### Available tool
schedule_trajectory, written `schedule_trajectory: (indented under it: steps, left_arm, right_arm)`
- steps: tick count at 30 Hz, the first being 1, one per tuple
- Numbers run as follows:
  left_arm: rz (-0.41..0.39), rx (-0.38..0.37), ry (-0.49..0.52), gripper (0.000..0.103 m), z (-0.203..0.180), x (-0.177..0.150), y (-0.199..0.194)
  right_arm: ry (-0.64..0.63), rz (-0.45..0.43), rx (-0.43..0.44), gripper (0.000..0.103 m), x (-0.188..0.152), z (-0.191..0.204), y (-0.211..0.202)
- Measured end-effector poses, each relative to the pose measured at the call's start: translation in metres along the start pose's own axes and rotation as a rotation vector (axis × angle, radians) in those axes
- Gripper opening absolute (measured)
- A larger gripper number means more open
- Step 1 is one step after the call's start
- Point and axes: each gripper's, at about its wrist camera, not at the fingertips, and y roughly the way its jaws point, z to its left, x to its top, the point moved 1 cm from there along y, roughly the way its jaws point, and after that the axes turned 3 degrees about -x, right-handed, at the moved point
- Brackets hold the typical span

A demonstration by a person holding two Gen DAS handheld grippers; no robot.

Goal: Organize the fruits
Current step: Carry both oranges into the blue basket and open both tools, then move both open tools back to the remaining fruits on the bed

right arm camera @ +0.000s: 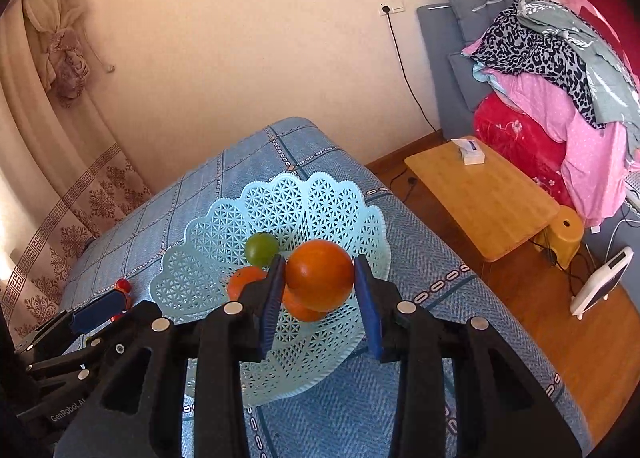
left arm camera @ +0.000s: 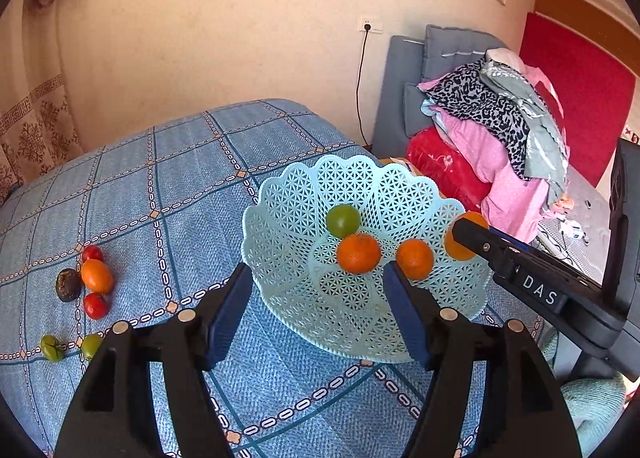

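You can read white letters "DAS" on the black body of the right tongs (left arm camera: 466,236) where they reach in over the basket in your left wrist view. In the right wrist view, "GenRobot.AI" is printed in pale letters along the left tongs' (right arm camera: 102,306) black frame.

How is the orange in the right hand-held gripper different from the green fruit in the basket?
The orange is orange and looks bigger; the green fruit is green and smaller. The orange is held above the basket between the right hand-held gripper's fingers; the green fruit lies inside, untouched. Both are round.
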Motion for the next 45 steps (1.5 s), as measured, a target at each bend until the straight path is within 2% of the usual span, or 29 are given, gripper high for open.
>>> schedule_trajectory:
  steps: [1,2,12,23,28,31,35,37,45]
  left_arm:
    - [0.0,0.002,-0.004,0.068,0.001,0.0,0.0]
    - [0.0,0.003,-0.008,0.069,0.003,0.0,-0.001]
    - [-0.016,0.03,-0.047,0.079,0.019,0.0,-0.011]
    - [-0.065,0.097,-0.102,0.08,0.047,0.001,-0.034]
    - [-0.085,0.139,-0.136,0.081,0.068,-0.001,-0.046]
    - [-0.101,0.179,-0.158,0.086,0.084,-0.004,-0.054]
    - [-0.117,0.237,-0.184,0.088,0.105,-0.008,-0.066]
    - [-0.124,0.26,-0.202,0.09,0.116,-0.011,-0.072]
    - [-0.11,0.308,-0.277,0.09,0.152,-0.029,-0.083]
  right_arm:
    - [-0.001,-0.01,0.004,0.048,0.0,0.001,-0.002]
    - [-0.005,-0.021,0.006,0.053,0.001,0.002,-0.004]
    - [-0.033,-0.06,0.032,0.053,0.002,0.016,-0.019]
    - [-0.089,-0.082,0.069,0.053,-0.005,0.04,-0.029]
    - [-0.12,-0.078,0.094,0.053,-0.011,0.058,-0.028]
    - [-0.13,-0.07,0.112,0.053,-0.014,0.069,-0.025]
    - [-0.156,-0.062,0.131,0.059,-0.017,0.088,-0.021]
    - [-0.169,-0.057,0.143,0.06,-0.019,0.097,-0.02]
    - [-0.228,-0.01,0.202,0.06,-0.036,0.135,-0.008]
